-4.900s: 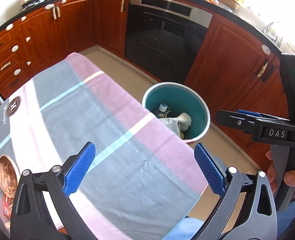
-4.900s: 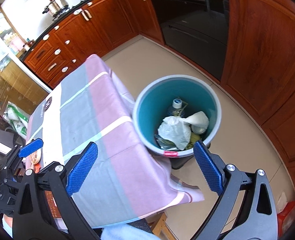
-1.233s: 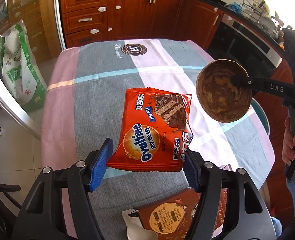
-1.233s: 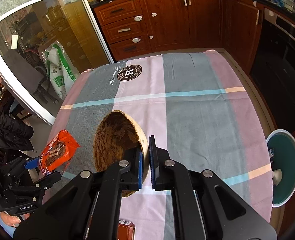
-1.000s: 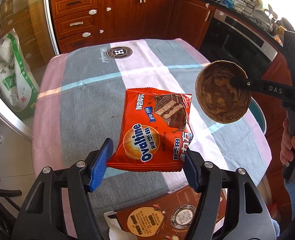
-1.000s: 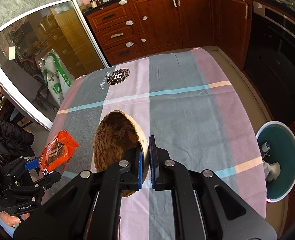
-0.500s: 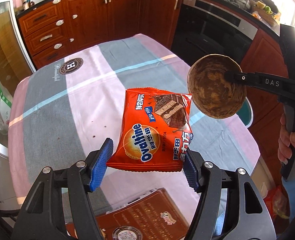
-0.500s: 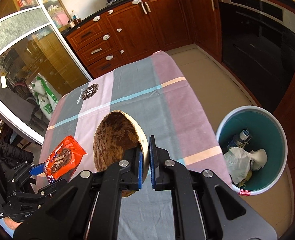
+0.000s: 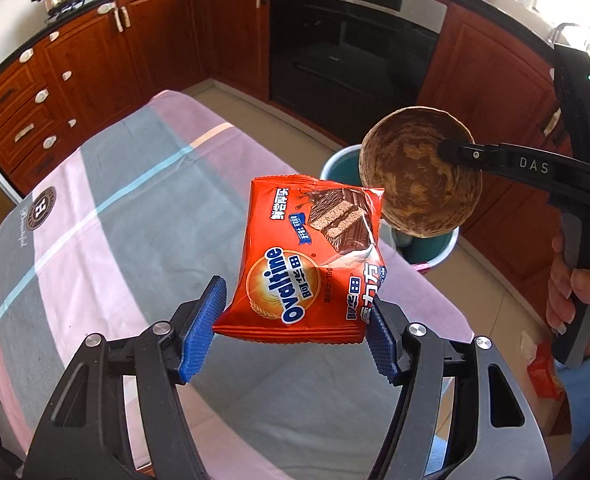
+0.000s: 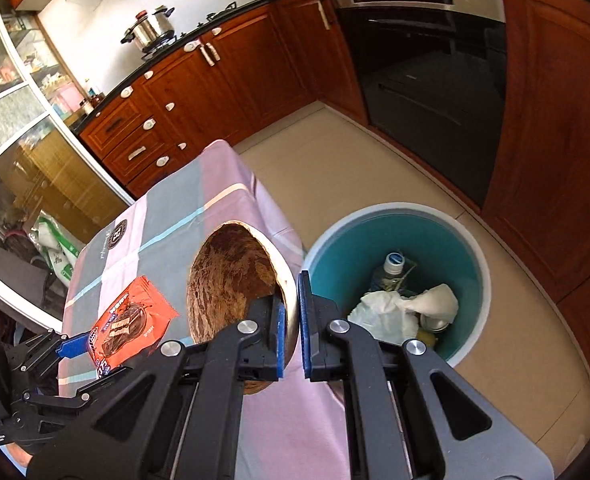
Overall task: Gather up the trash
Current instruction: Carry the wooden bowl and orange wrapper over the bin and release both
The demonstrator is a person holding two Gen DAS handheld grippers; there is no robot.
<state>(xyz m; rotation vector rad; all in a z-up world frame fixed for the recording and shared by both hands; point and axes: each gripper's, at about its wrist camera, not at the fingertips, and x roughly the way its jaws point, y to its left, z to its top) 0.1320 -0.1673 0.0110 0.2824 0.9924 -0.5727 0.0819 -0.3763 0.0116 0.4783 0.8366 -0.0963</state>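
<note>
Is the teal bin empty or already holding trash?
Already holding trash: the teal bin contains a capped bottle and crumpled white paper, though not full to the rim.

Black tool (image 9: 293, 330) frames, blue ribbed pads (image 9: 201, 330), silver screws.

The desk (image 9: 115, 216) is covered by a cloth (image 10: 167, 216) in pink and grey blocks with thin blue and cream stripes; a round dark emblem (image 9: 41, 208) is printed near one corner. The cloth hangs over the desk's edges. The floor (image 10: 359, 160) is pale tile. A teal bin (image 10: 477, 312) with a grey rim stands on it, just beside the desk, holding a bottle (image 10: 387, 270) and crumpled paper (image 10: 391, 312).
</note>
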